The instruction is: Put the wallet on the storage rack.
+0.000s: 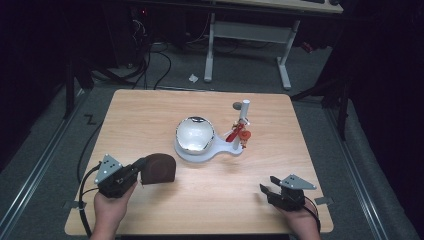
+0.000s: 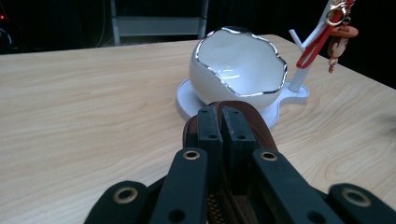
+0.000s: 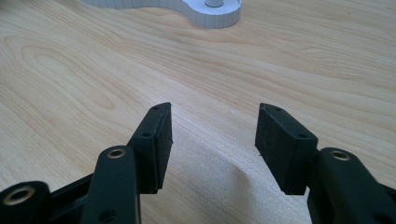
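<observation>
**Left gripper pinches the brown pouch, right waits open**

The left gripper (image 1: 134, 172) has its jaws pressed together on the near edge of a brown pouch (image 1: 159, 168), a rounded leather-looking case with a zipper visible just under the jaws in the left gripper view. The pouch (image 2: 243, 121) sticks out straight ahead of the jaws and sits on the table (image 1: 150, 115) or just above it; I cannot tell which. Holding it by the edge probably leaves most of the pouch free to be set down or dropped in somewhere.

Beyond the pouch, ahead of the left gripper, stands a white bowl (image 2: 238, 67) shaped like a cracked eggshell with a silver rim, on a white base (image 2: 187, 100). A post on that base carries a red key strap (image 2: 320, 39).

The right gripper (image 3: 212, 140) rests low over bare wood, jaws wide apart and holding nothing, well to the side of the pouch, likely kept out of the way.
</observation>
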The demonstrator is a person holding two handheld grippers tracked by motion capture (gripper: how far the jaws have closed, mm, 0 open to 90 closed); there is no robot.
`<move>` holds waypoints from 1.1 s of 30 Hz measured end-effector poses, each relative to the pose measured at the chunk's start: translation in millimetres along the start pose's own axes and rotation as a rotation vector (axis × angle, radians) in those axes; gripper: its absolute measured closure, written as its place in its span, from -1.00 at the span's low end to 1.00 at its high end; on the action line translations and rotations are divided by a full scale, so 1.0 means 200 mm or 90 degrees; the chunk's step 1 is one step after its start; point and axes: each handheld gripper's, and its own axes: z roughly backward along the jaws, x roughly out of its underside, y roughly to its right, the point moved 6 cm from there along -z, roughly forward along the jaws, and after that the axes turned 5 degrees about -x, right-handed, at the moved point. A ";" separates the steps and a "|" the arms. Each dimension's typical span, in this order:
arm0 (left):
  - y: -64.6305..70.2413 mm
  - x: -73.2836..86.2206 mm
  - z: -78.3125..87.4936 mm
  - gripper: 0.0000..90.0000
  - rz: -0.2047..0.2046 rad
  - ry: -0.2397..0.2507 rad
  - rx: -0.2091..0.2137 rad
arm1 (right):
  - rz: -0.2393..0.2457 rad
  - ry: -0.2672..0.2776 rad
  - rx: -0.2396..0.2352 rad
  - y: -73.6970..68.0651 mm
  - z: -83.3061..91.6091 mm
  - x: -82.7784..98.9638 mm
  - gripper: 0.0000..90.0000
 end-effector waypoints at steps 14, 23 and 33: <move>0.08 -0.23 -0.08 0.94 -0.029 0.008 0.012 | 0.002 0.008 -0.003 0.00 0.01 -0.01 0.03; 0.07 -0.34 -0.20 0.94 -0.036 0.001 -0.003 | 0.005 0.010 -0.002 -0.01 0.02 -0.01 0.04; 0.02 -0.43 -0.37 0.94 -0.046 -0.024 -0.041 | 0.004 0.010 -0.004 0.00 0.01 -0.01 0.04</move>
